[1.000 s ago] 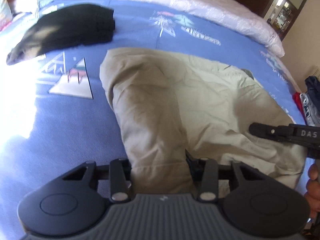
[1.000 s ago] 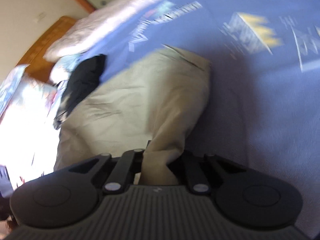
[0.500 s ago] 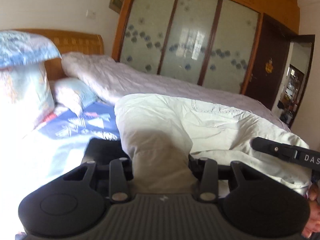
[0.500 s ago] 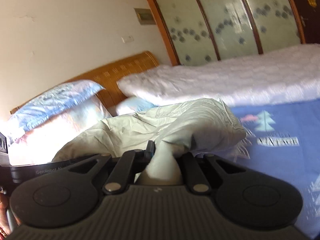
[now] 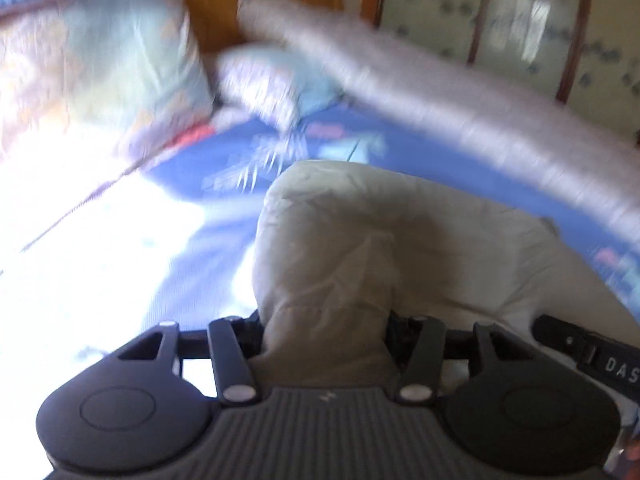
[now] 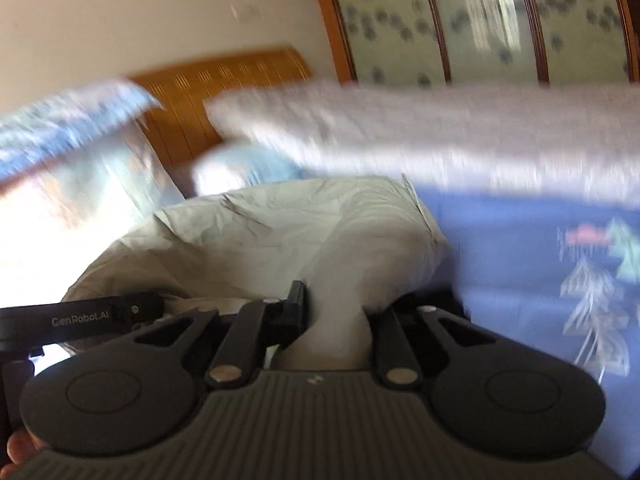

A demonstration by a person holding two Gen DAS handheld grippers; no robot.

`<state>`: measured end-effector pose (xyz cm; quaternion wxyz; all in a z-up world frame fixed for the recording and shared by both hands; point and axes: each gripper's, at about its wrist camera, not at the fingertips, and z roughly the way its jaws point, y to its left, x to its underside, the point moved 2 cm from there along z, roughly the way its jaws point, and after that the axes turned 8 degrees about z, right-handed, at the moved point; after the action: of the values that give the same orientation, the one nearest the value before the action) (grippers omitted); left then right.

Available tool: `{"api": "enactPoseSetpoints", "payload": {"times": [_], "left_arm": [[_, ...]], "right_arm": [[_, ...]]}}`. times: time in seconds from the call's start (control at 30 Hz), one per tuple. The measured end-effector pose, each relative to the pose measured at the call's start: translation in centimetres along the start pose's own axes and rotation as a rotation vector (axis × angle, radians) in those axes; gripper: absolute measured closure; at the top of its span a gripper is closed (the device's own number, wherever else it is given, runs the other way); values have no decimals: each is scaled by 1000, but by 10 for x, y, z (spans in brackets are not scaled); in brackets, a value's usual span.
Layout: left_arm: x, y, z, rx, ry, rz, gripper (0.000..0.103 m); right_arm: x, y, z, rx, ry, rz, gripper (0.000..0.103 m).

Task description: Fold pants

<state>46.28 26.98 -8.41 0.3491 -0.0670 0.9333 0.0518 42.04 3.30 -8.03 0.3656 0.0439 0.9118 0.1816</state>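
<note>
Left gripper [image 5: 324, 328] has a thick bunch of the beige pants [image 5: 360, 248] sitting between its jaws, jaws just been opening, cloth still fills the gap and touches both sides, so it reads as a grip on the fabric, though loosened. Right gripper [image 6: 336, 312] same story: a wad of the pants [image 6: 280, 236] comes up between its two fingers, jaws just been opening too, cloth still wedged in the gap between them. Each gripper's black arm shows at the edge of the other's view, the right one low at the right of the left wrist view, the left one low at the left of the right wrist view, both just beside the cloth. A bit of the person's hand [image 6: 18, 450] shows in the bottom-left corner of the right wrist view. Pants are bunched and draped forward from both grippers over the blue printed bedsheet [image 5: 460, 176], whether they rest on it or hang clear I can't tell. Both views heavily motion-blurred. Further back: patterned pillows [image 5: 100, 72] at left, very bright sunlit patch below them, a long pale rolled quilt [image 6: 460, 124] across the bed. Behind that a wooden headboard [image 6: 224, 88], then frosted wardrobe doors [image 6: 500, 20] with brown frames, plain wall at left.
</note>
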Motion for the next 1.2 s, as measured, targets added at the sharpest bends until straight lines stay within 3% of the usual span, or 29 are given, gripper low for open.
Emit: {"api": "enactPoseSetpoints", "payload": {"times": [0.03,0.07,0.1,0.17,0.23,0.3,0.37,0.5,0.7,0.83,1.03,1.2], "left_arm": [[15,-1,12,-23,-6,7,35],[25,0,6,-39,-73,11,31],[31,-1,-1,-40,-112,35,31],[37,1,-17,-33,-124,76,32],[42,7,-41,-41,-154,38,32],[48,11,-65,-46,-168,-9,32],[59,6,-91,-55,-165,-20,32],[101,-8,-143,-47,-135,-9,32],[172,-47,-217,-4,-89,84,30],[189,-77,-261,14,-110,189,29],[216,-83,-327,32,-172,142,14],[243,-78,-343,11,-188,164,8]], "right_arm": [[12,-14,20,32,74,79,66],[19,-27,17,-27,23,156,62],[21,-34,9,-73,-19,206,54],[19,-38,-6,-107,-9,193,47],[19,-42,-35,-93,-78,144,42],[28,-53,-69,-77,-160,182,36],[41,-66,-104,-91,-177,215,35],[82,-80,-180,-35,-187,178,33],[157,-89,-271,23,-95,51,24],[182,-82,-309,14,-76,-2,20],[198,-66,-334,6,-119,-15,18],[218,-63,-347,-17,-128,-7,17]]}}
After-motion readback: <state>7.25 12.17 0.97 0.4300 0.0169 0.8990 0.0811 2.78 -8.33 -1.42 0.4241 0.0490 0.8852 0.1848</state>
